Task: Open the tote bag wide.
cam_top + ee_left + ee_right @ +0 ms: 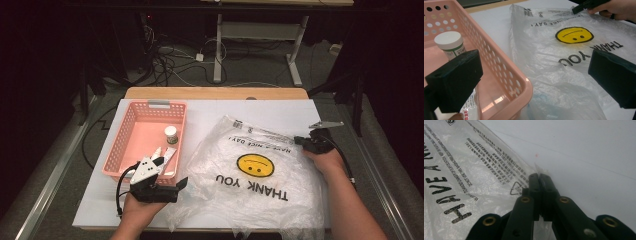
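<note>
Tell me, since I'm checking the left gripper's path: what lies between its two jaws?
In the left gripper view, the pink basket's near corner and the clear plastic bag lie between the open jaws of the left gripper.

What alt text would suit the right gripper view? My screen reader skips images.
The right gripper has its two black jaws shut on the edge of a clear plastic bag printed with black text, which lies on a white table.

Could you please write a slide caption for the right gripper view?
Right claw shut on the edge of the clear plastic bag lying on the white table.
</note>
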Motion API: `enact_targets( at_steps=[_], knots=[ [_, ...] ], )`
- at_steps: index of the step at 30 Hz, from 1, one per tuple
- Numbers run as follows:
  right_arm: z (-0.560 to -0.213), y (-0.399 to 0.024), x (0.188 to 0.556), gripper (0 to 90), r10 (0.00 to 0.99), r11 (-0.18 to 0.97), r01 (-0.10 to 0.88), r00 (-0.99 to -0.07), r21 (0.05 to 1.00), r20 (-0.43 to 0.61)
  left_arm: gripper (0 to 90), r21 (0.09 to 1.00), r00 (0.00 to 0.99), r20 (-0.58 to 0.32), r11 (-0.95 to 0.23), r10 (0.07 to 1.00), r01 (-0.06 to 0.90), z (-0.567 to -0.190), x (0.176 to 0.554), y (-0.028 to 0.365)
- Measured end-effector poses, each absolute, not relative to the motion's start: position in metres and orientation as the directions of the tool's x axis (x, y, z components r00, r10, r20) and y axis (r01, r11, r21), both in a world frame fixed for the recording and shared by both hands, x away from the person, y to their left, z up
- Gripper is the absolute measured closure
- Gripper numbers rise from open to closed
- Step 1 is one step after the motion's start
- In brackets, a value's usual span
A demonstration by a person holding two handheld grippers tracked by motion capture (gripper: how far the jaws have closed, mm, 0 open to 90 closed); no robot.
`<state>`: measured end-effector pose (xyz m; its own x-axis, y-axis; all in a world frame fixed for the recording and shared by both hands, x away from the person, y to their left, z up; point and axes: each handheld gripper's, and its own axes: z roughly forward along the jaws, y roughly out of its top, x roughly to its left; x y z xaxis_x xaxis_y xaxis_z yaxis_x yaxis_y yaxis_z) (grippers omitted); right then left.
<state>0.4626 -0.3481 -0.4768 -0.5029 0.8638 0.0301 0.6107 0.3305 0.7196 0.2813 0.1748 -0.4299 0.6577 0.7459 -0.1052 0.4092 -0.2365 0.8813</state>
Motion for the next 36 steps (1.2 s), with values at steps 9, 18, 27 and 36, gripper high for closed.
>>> enact_targets(
  at_steps=[9, 18, 27, 36],
  knots=[
    [-0.467, -0.356, 0.458, 90.0, 0.905, 0.284, 0.597, -0.425, 0.75, -0.004, 0.0, 0.885, 0.662, -0.104, -0.235, 0.742, 0.402, -0.428, 0.28, 0.175],
    [-0.465, -0.391, 0.468, 90.0, 0.967, 0.132, 0.606, -0.253, 0.785, 0.033, 0.0, 0.881, 0.673, -0.095, -0.253, 0.734, 0.4, -0.429, 0.282, 0.174],
    [-0.467, -0.424, 0.472, 90.0, 0.995, 0.001, 0.6, -0.083, 0.8, 0.061, 0.0, 0.879, 0.663, -0.09, -0.254, 0.743, 0.403, -0.429, 0.287, 0.178],
    [-0.462, -0.427, 0.466, 76.2, 0.994, -0.001, 0.593, -0.09, 0.805, 0.067, 0.0, 0.883, 0.642, -0.076, -0.248, 0.763, 0.398, -0.43, 0.289, 0.181]
  ],
)
